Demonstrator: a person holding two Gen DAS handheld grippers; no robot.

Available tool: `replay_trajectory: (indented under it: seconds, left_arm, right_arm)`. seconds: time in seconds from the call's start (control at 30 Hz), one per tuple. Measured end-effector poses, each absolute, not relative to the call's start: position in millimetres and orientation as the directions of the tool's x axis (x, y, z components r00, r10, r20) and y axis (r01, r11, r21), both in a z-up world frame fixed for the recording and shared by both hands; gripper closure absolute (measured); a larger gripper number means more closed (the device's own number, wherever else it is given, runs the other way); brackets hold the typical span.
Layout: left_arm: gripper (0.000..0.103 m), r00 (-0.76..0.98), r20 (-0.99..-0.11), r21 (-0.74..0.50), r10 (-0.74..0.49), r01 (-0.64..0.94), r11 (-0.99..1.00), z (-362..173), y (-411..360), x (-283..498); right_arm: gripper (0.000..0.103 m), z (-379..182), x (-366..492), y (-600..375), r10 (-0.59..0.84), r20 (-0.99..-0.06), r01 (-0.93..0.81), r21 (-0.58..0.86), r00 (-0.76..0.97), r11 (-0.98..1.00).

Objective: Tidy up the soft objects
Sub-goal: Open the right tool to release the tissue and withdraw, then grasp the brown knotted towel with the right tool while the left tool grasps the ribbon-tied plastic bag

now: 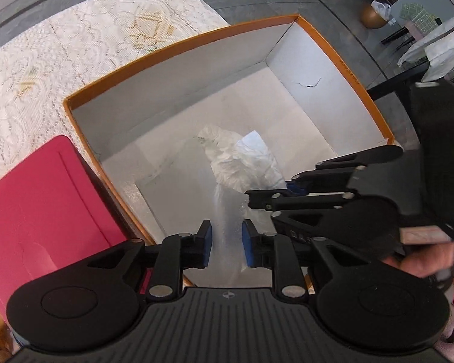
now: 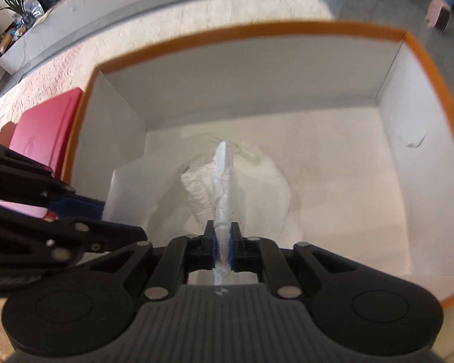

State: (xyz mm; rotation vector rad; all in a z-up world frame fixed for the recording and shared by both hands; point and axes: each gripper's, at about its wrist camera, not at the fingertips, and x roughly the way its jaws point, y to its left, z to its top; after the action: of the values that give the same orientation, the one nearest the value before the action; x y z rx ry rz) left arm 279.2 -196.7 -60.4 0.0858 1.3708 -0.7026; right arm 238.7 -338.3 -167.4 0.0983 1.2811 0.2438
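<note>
The right gripper (image 2: pixel 222 243) pinches a thin fold of the white plastic-wrapped bundle (image 2: pixel 242 187), which hangs into the orange-rimmed box (image 2: pixel 257 28). The left gripper (image 1: pixel 226 243) stands narrowly parted, pads clear of the film. Light, limp, probably slippery: gathered folds look the surest hold.

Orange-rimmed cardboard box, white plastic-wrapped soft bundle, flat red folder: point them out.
Orange-rimmed cardboard box (image 1: pixel 178 47), left wrist view, far rim.
White plastic-wrapped soft bundle (image 1: pixel 236 163), left wrist view, middle.
Flat red folder (image 1: pixel 39 199), left wrist view, top face.
</note>
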Motion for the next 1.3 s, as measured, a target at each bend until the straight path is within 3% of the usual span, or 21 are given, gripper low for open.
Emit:
replay_trajectory:
  seconds: [0.13, 0.2, 0.37, 0.63, 0.73, 0.93, 1.13, 1.3]
  left_arm:
    - [0.064, 0.047, -0.907, -0.343, -0.418, 0.495, 0.799, -58, -191, 282]
    - [0.063, 0.064, -0.902, -0.342, -0.427, 0.497, 0.798, -55, -185, 280]
    - [0.057, 0.094, -0.876, -0.369, -0.474, 0.503, 0.782, -46, -173, 273]
    - [0.057, 0.155, -0.835, -0.388, -0.529, 0.516, 0.764, -19, -164, 250]
    - [0.057, 0.201, -0.808, -0.386, -0.554, 0.529, 0.756, -8, -156, 236]
    - [0.057, 0.352, -0.733, -0.342, -0.581, 0.548, 0.764, 18, -129, 197]
    - [0.057, 0.553, -0.644, -0.265, -0.528, 0.486, 0.833, 32, -80, 143]
    - [0.057, 0.677, -0.607, -0.239, -0.415, 0.342, 0.909, 31, -21, 105]
  right_arm:
    - [0.083, -177, 243, -331, 0.207, -0.952, -0.116, 0.185, 0.224, 0.976]
    - [0.063, -174, 244, -328, 0.196, -0.954, -0.120, 0.172, 0.228, 0.978]
    - [0.040, -151, 232, -319, 0.089, -0.955, -0.122, 0.057, 0.282, 0.991]
    - [0.037, -118, 207, -313, 0.037, -0.923, -0.134, -0.016, 0.382, 0.991]
    - [0.033, -99, 192, -313, 0.033, -0.891, -0.109, -0.019, 0.453, 0.994]
    - [0.033, -65, 157, -302, 0.062, -0.806, -0.107, -0.002, 0.589, 0.994]
    - [0.032, -46, 110, -259, 0.093, -0.693, -0.145, -0.017, 0.715, 0.989]
    - [0.025, -42, 77, -207, 0.179, -0.602, -0.226, -0.004, 0.778, 0.974]
